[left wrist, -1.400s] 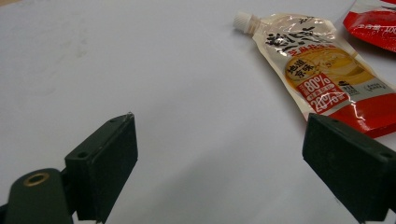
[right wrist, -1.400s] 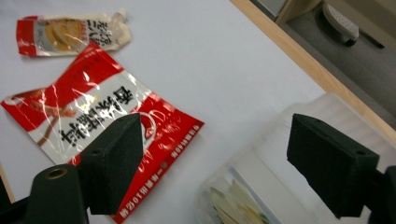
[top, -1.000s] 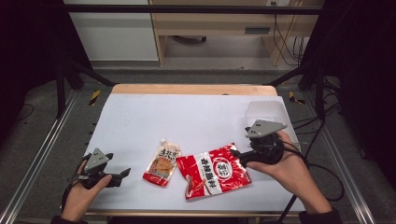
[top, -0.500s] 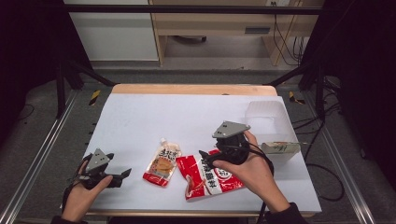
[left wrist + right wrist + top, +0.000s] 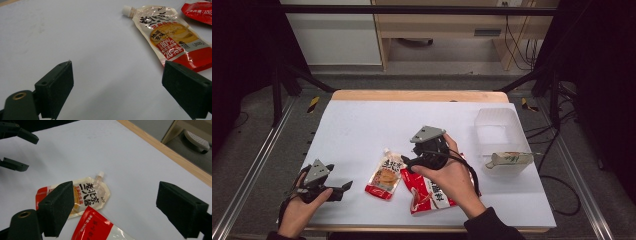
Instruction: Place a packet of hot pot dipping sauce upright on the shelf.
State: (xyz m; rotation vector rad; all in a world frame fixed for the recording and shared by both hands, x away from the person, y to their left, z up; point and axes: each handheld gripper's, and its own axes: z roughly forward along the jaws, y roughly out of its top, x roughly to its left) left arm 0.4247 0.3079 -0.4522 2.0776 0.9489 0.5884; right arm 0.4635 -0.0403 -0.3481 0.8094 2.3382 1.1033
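Both tongs open, right tongs above red packet; carton in clear tub

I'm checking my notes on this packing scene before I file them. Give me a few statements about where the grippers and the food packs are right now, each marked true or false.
1. The right gripper hangs over the red snack bag with its jaws open. True.
2. The left gripper is clamped on the spouted pouch. False: its jaws are open and hold nothing; the pouch lies apart from it.
3. A small carton sits in the clear plastic container. True.
4. The spouted pouch stands upright. False: it lies flat on the white table.
5. The snack bag is in the container. False: it lies on the table.
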